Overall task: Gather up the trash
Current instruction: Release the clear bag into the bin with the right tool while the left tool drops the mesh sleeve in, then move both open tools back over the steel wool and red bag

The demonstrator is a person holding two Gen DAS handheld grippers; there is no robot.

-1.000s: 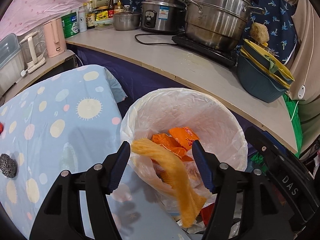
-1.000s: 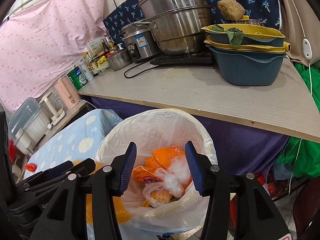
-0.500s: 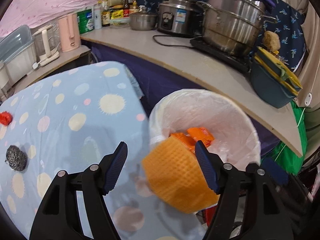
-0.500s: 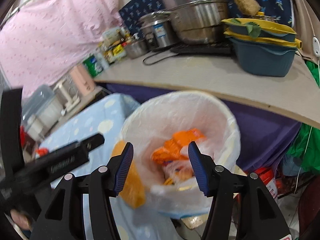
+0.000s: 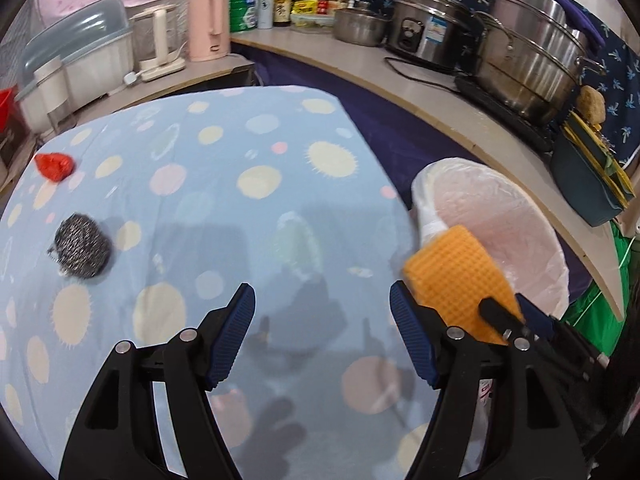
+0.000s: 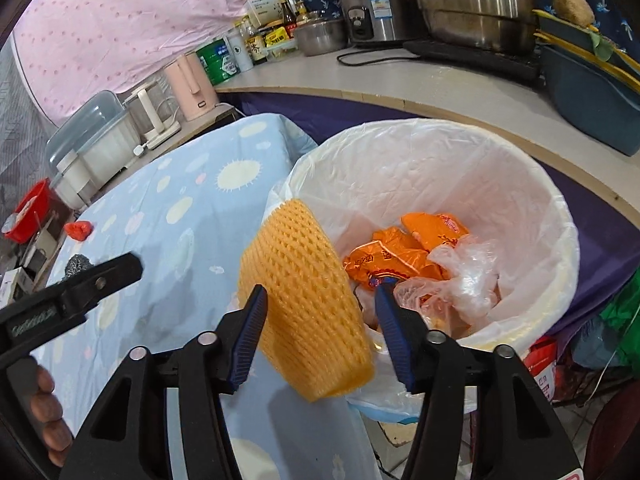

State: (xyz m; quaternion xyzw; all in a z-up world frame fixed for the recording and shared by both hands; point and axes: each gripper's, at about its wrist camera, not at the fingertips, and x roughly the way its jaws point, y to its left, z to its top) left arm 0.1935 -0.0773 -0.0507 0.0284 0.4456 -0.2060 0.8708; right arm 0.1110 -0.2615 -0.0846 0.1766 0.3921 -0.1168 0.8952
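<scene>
Both grippers have swung away from the bin, over the spotted table [image 5: 256, 152].
Right gripper [image 6: 320, 332] has just been closing, and the orange foam net [image 6: 308, 312] sits between its pads; I cannot tell if they squeeze it. Left gripper [image 5: 322, 336] hangs spread wide, holding nothing. Farther off lie a steel scrubber [image 5: 82, 246] and red scrap [image 5: 54, 166]; the white-lined bin [image 6: 552, 216] holds orange wrappers [image 6: 404, 250].

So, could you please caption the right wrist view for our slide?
Right gripper closing around an orange foam net beside the lined trash bin.
</scene>
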